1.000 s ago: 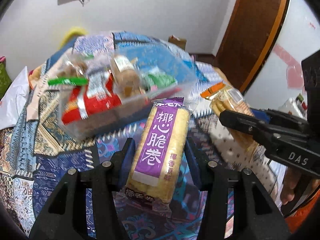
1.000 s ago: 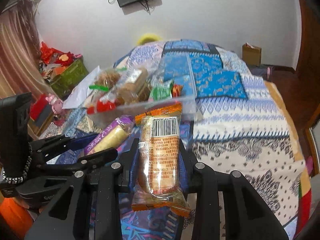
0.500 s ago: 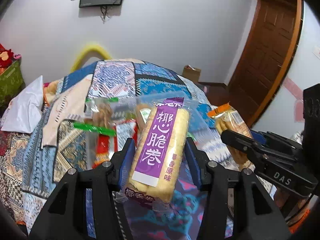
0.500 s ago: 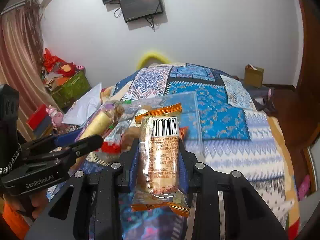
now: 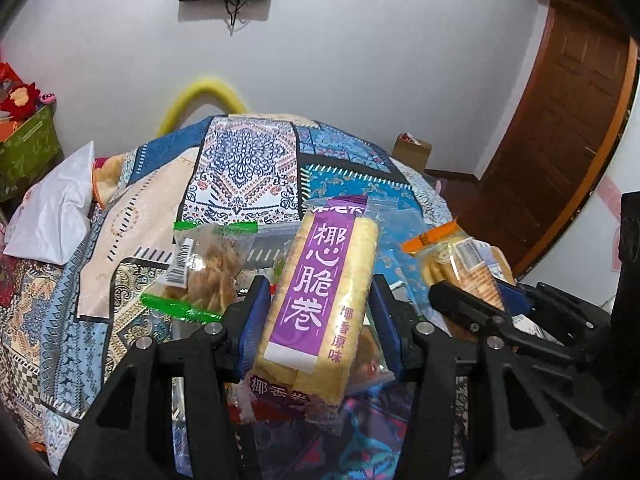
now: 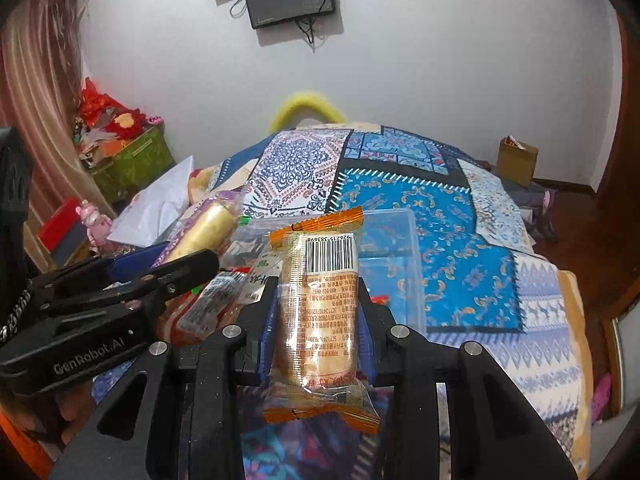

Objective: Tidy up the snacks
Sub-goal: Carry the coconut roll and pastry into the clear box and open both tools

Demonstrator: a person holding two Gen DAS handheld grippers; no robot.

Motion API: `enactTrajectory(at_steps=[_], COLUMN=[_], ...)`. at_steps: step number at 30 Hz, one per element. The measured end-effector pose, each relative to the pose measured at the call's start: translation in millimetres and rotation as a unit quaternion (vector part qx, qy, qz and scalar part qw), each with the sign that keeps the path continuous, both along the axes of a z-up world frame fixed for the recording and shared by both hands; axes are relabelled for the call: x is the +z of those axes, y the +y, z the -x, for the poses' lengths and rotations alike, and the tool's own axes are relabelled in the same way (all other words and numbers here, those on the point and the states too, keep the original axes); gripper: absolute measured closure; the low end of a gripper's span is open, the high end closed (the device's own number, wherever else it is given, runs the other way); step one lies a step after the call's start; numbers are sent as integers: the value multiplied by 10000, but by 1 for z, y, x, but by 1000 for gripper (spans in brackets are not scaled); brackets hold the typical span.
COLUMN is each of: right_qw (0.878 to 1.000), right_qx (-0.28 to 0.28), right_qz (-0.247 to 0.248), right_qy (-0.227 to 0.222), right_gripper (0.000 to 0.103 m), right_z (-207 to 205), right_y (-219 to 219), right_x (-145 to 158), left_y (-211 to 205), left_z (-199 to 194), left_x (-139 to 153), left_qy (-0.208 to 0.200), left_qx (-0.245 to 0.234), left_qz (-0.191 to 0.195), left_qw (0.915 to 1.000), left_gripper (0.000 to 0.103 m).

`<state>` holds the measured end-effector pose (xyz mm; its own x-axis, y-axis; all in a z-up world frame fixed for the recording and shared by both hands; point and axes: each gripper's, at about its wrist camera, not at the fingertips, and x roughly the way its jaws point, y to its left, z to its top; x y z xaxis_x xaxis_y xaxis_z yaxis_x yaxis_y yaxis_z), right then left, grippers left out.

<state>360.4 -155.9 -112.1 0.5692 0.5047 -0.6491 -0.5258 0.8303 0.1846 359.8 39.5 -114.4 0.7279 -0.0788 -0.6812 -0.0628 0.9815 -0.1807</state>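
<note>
My left gripper [image 5: 318,304] clamps the purple roll pack [image 5: 320,300] upright at frame centre; my right gripper [image 6: 316,320] pinches the orange pack [image 6: 320,312] likewise. Behind both, mid-frame, sits the clear bin [image 6: 400,240] of snacks on the quilt [image 6: 460,248].

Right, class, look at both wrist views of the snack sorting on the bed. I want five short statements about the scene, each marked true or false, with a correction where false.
1. The left gripper holds a purple-labelled snack pack. True.
2. The right gripper is empty. False: it is shut on an orange-edged pack with a barcode.
3. The clear plastic bin already contains snacks. True.
4. The bin sits on a bare wooden table. False: it sits on a patterned bedspread.
5. The wooden door is blue. False: it is brown.
</note>
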Motion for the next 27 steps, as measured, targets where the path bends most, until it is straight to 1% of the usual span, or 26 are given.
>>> enactTrajectory(at_steps=[2,5,11,18,19,21,23,24,27], right_qw=[10000,9999,9994,9985,9982,9979,9980,9982,9988], right_qx=[-20,-37,-54,23,23,-18,-61,-62,-68], right_qz=[66,45,160,262,288,326,297,248,117], right_qy=[18,163,313,480,518,564,546,539,470], right_gripper=[72,72,72,71,70,62,57,53,49], right_z=[-7,-19,-34,-38,-39,-39,-37,-36,-30], right_y=[6,9,14,17,18,17,13,10,1], right_x=[-6,-16,-32,-43,-43,-43,-40,-38,-27], left_y=[2,8,11,10,10,12,15,15,13], left_z=[-8,-20,-34,-35,-34,-34,-33,-31,-23], left_x=[-5,-17,-34,-35,-35,-34,-32,-30,-19], left_qy=[63,214,367,340,347,459,516,515,423], left_qx=[73,124,97,58,67,31,6,5,-20], left_qz=[-8,131,232,150,157,224,314,315,216], left_qw=[10000,9996,9990,9993,9993,9987,9982,9982,9989], left_gripper=[53,53,53,53,53,52,50,50,46])
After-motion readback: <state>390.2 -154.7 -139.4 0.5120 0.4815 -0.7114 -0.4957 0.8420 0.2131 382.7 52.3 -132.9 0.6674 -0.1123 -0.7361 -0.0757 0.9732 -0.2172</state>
